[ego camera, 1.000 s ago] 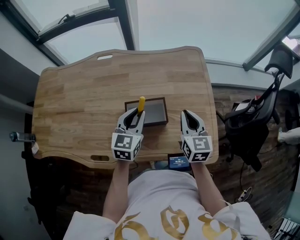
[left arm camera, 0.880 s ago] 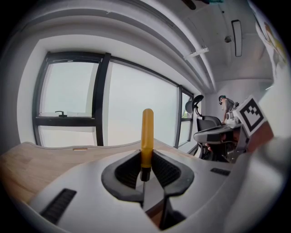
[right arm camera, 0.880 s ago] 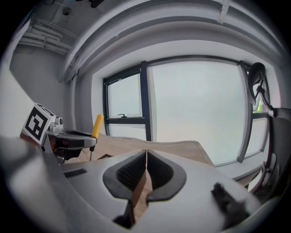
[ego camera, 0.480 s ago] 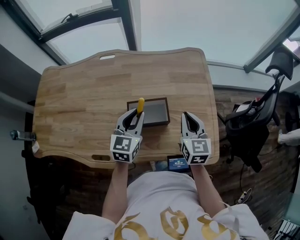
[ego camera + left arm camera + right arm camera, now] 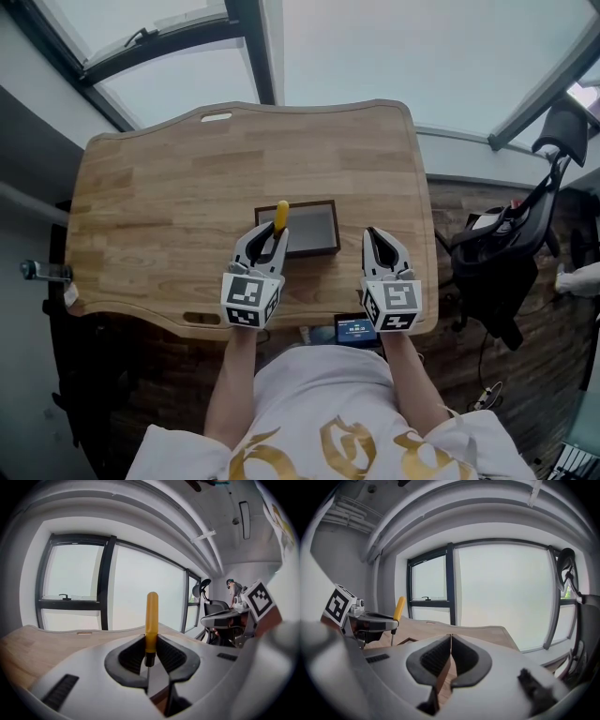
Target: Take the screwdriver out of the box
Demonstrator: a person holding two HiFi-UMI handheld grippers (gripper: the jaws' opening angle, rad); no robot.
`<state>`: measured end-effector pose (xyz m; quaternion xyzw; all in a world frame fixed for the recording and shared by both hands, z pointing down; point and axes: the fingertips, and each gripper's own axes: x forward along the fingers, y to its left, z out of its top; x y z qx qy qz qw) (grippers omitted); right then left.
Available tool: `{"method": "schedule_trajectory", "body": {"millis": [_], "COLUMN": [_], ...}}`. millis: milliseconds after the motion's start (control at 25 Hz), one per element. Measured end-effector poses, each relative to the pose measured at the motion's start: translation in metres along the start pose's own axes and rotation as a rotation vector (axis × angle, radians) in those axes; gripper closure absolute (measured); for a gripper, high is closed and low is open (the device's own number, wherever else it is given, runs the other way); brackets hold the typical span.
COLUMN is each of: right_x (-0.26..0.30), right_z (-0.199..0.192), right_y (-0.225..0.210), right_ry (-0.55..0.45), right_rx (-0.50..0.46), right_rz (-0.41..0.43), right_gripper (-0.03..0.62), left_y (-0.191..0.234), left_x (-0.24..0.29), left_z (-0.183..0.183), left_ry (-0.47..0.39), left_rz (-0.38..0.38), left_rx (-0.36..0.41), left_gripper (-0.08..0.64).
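Left claw point(image 5: 269, 234): closed to a narrow gap on the screwdriver point(image 5: 151, 616), with both pads pressed against the lower end of its handle. Change over the last second: practically none. Claw, tool and box point(image 5: 314, 227) keep the same arrangement as in the earlier views, and the slight shift in framing looks like the head camera's own drift. Meaning for the task, as a judgement: the grip is secure and the hand is pausing mid-lift. What remains is to carry the tool clear of the box and put it down on the table point(image 5: 169, 187). Position of tool: upright between the jaws, with the handle rising above the claw tips and the shaft running down out of sight between them. From above, the handle overlaps the near left corner of the box, so it cannot be told whether the tip has cleared the rim. Box: dark, shallow and rectangular, just ahead of the claw tips and stretching off to the claw's right; its visible interior is bare. Description of tool: smooth, rounded yellow handle, translucent against the window light, then a short dark collar at its base and a thin metal shaft. It is slim and light, and could pivot in the pads if knocked. Right claw point(image 5: 450, 641): jaws together, nothing between them, level with the left claw on its right, near the box but apart from it.
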<state>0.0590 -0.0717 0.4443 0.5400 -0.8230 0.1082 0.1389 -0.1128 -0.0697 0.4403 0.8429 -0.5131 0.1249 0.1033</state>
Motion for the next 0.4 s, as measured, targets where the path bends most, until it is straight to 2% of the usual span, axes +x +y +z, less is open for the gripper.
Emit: {"method": "schedule_trajectory", "body": {"millis": [400], "right_x": [0.0085], "right_z": [0.0037], "right_y": [0.0061], "right_ry": [-0.003], "right_rx": [0.015], "right_rz": [0.020], "right_gripper": [0.560], "left_y": [0.0060], "left_x": [-0.0018], "left_z": [0.0003], "left_ry": [0.001], "left_rz": [0.000], "left_rx": [0.000], "left_gripper": [0.479]}}
